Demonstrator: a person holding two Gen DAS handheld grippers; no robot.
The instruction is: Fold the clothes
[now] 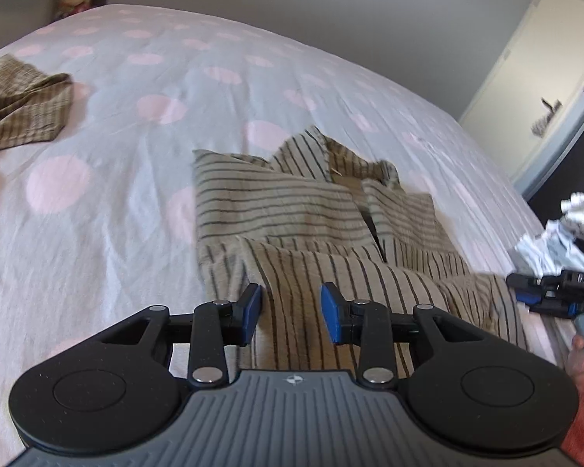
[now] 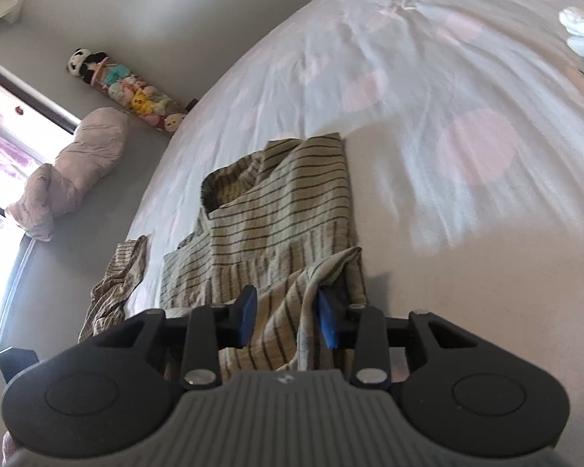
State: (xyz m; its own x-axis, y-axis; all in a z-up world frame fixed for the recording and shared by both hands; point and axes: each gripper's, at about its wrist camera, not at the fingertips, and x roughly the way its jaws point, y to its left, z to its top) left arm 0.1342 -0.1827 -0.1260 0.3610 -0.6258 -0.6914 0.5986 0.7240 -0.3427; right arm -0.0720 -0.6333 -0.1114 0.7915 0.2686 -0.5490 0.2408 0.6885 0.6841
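1. Shirt (image 1: 315, 225) lies rumpled on the bed (image 1: 136, 148), its long axis running away from both claws.
2. Left claw (image 1: 291, 313) gapes over its near hem, gripping nothing.
3. Right claw (image 2: 287, 317) also gapes, fabric between the pads.
4. Bare sheet lies open beyond; second striped garment (image 1: 19, 101) sits well apart.

Each camera sits just behind its own fingers and looks forward, low over the bed (image 1: 136, 179). The left view faces across the bed toward a wall and a door (image 1: 533, 78). The right view faces a window (image 2: 4, 148). Both see the striped shirt (image 1: 292, 202) up close.
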